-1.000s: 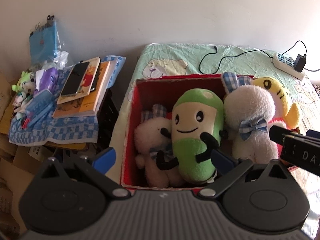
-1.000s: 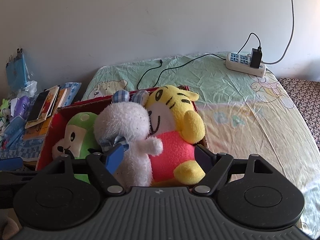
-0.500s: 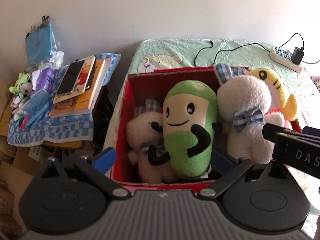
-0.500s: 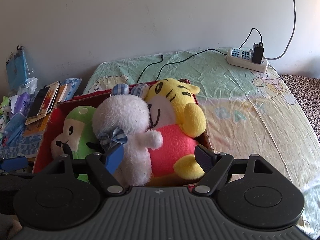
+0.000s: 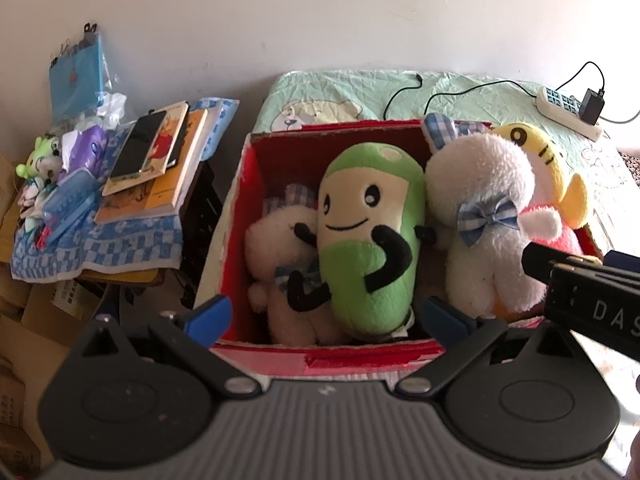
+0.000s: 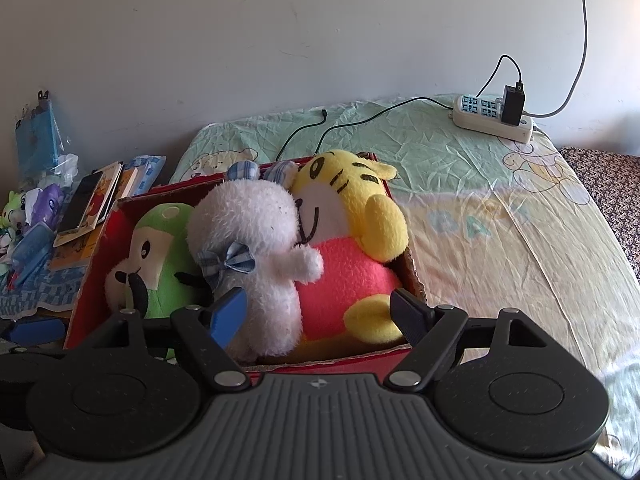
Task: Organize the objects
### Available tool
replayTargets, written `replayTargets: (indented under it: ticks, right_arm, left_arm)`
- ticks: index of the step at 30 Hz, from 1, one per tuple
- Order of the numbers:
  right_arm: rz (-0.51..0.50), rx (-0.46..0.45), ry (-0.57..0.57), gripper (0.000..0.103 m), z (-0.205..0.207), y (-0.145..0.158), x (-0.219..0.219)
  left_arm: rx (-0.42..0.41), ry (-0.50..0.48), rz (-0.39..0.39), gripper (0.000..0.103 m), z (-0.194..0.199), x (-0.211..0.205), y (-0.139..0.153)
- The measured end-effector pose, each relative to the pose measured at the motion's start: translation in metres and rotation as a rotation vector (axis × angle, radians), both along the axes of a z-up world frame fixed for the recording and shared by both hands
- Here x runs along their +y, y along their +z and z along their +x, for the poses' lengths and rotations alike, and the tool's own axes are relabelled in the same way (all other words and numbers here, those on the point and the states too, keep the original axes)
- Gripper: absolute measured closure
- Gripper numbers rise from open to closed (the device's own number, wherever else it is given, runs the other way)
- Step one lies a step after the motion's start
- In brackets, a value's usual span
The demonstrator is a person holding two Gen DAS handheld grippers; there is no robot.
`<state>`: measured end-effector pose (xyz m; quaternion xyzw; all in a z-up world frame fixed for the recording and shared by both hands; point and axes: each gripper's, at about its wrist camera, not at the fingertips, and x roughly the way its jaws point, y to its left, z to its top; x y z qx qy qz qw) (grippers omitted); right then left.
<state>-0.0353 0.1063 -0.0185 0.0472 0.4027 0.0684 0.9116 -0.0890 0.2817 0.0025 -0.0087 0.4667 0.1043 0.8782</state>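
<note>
Bed sheets in pale green and cream are carrying a red box [image 5: 332,354], and nearest the cameras both tongs are hovering at its near wall. Left tongs [image 5: 326,314] are gaping wide, gripping nothing; right tongs [image 6: 320,312] are likewise spread and empty. Inside the box, four soft toys are standing packed together: a small white bunny [image 5: 280,248], a green bean toy [image 5: 368,240], a big white bunny [image 6: 248,240] and a yellow tiger [image 6: 344,224]. Packing is looking finished, I'd say, so the next move is probably calling for a tidy-up nudge or a grip on the box walls. Further back, one power strip [image 6: 494,120] is lying on the bed, and a side stand is holding books [image 5: 160,168].
</note>
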Motion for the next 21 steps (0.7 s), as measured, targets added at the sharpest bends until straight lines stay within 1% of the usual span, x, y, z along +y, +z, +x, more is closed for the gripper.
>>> replayTargets:
  ticks: [5,21]
  right_arm:
    - [-0.001,0.000,0.003,0.022,-0.0039,-0.0016,-0.0002]
    - [0.005,0.006,-0.001,0.022,-0.0055,-0.0066,-0.0052]
  left_arm:
    - [0.013,0.004,-0.012,0.001,-0.0010,-0.0020,-0.0034]
    - [0.021,-0.001,-0.005,0.001,-0.0036,-0.0095,-0.0068]
